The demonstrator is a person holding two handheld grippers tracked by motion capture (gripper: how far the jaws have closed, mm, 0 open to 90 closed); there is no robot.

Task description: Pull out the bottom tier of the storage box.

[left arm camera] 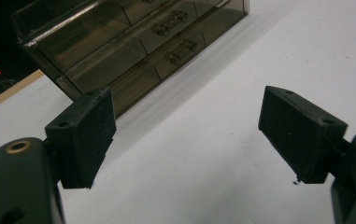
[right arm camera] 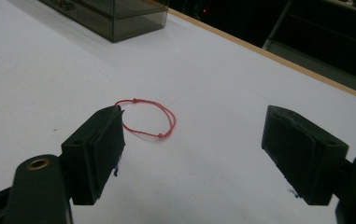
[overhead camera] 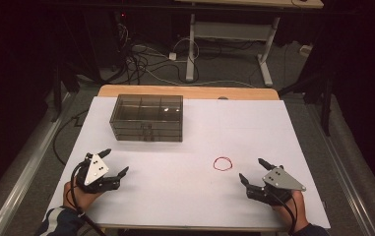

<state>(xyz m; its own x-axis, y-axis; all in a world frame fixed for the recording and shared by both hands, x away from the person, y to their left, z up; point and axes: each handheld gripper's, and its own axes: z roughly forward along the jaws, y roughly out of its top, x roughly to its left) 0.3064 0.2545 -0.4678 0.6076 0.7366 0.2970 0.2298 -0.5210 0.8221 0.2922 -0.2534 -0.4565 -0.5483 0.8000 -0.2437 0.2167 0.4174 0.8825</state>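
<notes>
Both hands sit at the near edge of the white-topped bench (overhead camera: pixel 185 196), each holding a black 2-jaw claw. At the near left corner, the left claw (overhead camera: pixel 115 162) has its jaws spread wide with nothing between them; in the left gripper view the gap between its 2 black pads (left arm camera: pixel 89 135) frames bare white surface. It points toward the smoky transparent plastic drawer box (overhead camera: pixel 147 118), which stands well apart from it, toward the far left of the bench. That box has small metal handles on its drawer fronts, and its top is divided into compartments.

At the near right corner, the right claw (overhead camera: pixel 253 170) also has its jaws wide apart and grips nothing. Just ahead of it and a little to its left lies the thin red cord bracelet (overhead camera: pixel 223 163), a flat loop resting on the white surface, touched by neither claw. In the right gripper view the bracelet (right arm camera: pixel 147 119) lies beyond the left-hand pad, near it but apart, with 2 small knots along the cord. A strip of bare wood shows along the bench's far edge.
</notes>
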